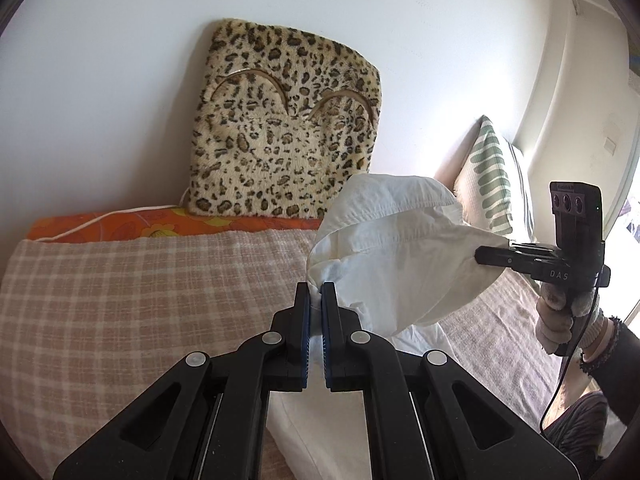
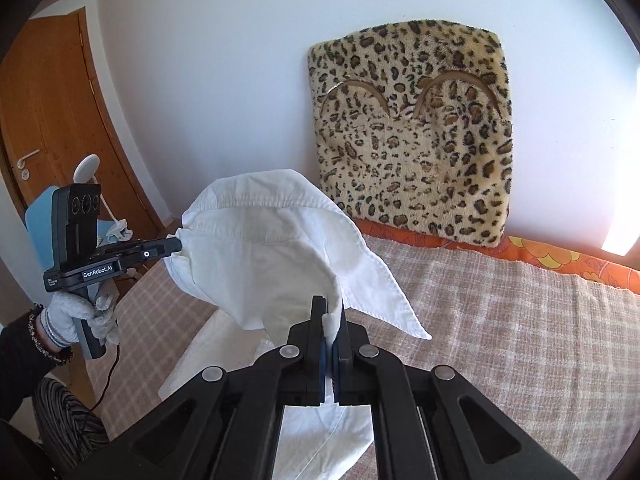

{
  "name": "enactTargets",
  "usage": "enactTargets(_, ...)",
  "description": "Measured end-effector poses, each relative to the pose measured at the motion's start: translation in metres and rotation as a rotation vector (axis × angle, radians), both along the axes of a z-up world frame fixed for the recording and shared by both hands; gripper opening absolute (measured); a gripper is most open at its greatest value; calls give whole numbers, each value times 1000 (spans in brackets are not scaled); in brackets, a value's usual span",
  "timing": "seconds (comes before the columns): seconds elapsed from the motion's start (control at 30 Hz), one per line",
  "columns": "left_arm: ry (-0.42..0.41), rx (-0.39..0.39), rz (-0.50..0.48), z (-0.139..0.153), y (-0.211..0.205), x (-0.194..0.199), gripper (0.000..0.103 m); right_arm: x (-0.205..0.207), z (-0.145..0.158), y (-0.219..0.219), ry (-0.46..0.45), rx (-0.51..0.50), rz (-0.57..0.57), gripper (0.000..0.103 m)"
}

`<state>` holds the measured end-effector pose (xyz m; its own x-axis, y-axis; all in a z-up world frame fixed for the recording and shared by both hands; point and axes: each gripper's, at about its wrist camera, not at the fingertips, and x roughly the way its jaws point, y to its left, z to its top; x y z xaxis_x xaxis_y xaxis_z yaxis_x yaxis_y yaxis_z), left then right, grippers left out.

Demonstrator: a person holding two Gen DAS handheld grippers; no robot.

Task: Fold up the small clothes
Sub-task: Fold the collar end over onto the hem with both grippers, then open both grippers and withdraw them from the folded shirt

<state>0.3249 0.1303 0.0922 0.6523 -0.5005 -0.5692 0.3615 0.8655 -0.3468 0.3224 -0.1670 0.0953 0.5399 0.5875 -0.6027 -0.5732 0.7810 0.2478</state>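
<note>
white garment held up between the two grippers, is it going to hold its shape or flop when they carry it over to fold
Likely floppy: the white garment sags between the left gripper and right gripper, its loose corner drooping. It probably weighs little, since thin pinched edges hold it up. It may billow and crease rather than land flat on the checked bedcover.

Left gripper (image 2: pixel 176 249) body, left of frame, right wrist view: "GenRobot.AI"; small print beside it unreadable.
Right gripper (image 1: pixel 480 258) body, right of frame, left wrist view: "DAS".

White wall (image 2: pixel 200 60), wooden door (image 2: pixel 52 120), checked bedspread (image 2: pixel 520 340), leopard cushion (image 2: pixel 412 132).
</note>
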Motion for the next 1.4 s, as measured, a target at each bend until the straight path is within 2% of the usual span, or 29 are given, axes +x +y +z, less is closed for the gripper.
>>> enactTargets(0.23,32,39,-23,-30,-8,-44,4,-49,-25,-3,3,-29,-3,0)
enactTargets(0.47,99,133,-87,-61,-16,-85,5,-91,-54,-2,-11,-140,20,2)
enactTargets(0.6,123,193,-132,-61,-15,-111,6,-113,-62,-2,-3,-216,66,7)
enactTargets(0.63,129,202,-139,-59,-12,-118,7,-119,-62,-4,0,-230,74,12)
enactTargets(0.73,126,197,-137,-49,-2,-131,7,-135,-57,-15,2,-241,91,20)
enactTargets(0.87,61,201,-102,-29,-1,-125,11,-136,-36,-32,-17,-148,29,22)
enactTargets(1.0,36,170,-87,-23,-16,-100,11,-124,-21,-19,-59,-90,-1,27)
enactTargets(1.07,32,181,-82,-27,-26,-88,11,-112,-22,-8,-45,-68,7,28)
enactTargets(1.2,105,167,-71,-49,-37,-65,11,-85,-41,9,40,-43,10,28)
enactTargets(1.27,179,166,-63,-67,-36,-58,11,-77,-57,12,107,-52,27,28)
enactTargets(1.33,248,144,-69,-85,-32,-60,11,-77,-73,11,170,-67,53,30)
enactTargets(1.4,285,167,-80,-101,-31,-67,11,-81,-87,9,208,-102,81,30)
